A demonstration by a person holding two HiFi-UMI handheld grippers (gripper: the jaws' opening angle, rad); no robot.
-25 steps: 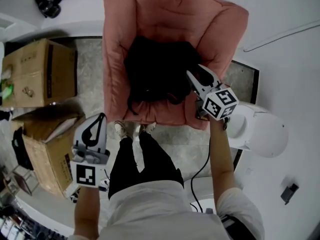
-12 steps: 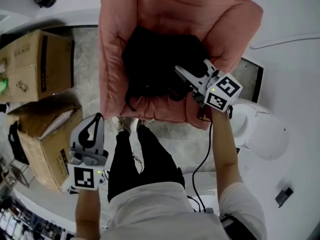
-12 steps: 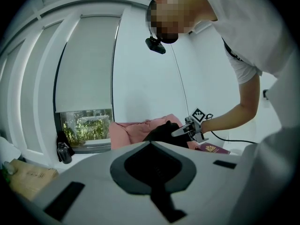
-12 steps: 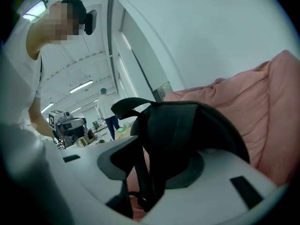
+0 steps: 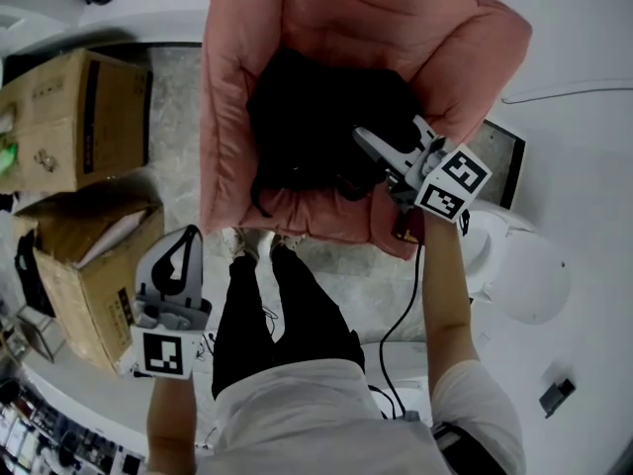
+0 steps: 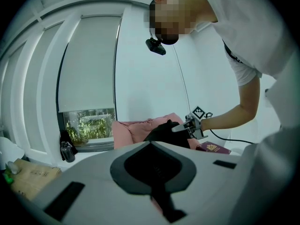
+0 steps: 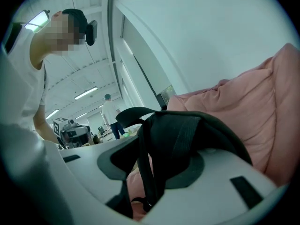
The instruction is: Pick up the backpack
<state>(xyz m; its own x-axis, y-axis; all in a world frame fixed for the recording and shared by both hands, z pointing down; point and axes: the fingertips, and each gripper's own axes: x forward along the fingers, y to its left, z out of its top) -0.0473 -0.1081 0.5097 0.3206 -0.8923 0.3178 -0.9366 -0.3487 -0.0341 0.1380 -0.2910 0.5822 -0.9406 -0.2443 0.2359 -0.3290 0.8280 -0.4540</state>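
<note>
Looking down through the head view, I see the backpack [image 5: 316, 117] lying black and slumped on the seat of a pink armchair [image 5: 396, 28], filling the hollow between the padded arms. The right gripper [image 5: 371, 146] reaches in from the chair's front right corner and its tips sit at the bag's right edge. In the right gripper view, its jaws are drawn in on a black webbing strap [image 7: 183, 139] that loops up between them and folds over the top. More black strapping hangs down through the gap, and the pink cushion rises behind.

The left gripper [image 5: 186, 240] hangs low at my left side, well apart from the chair, next to the person's legs. Its own view shows the jaws pressed together with nothing between them, and it looks across at the chair and the other gripper. Two cardboard boxes [image 5: 69, 117] stand on the floor to the left of the armchair. A dark red booklet [image 6: 213, 148] lies by the chair's front right corner.
</note>
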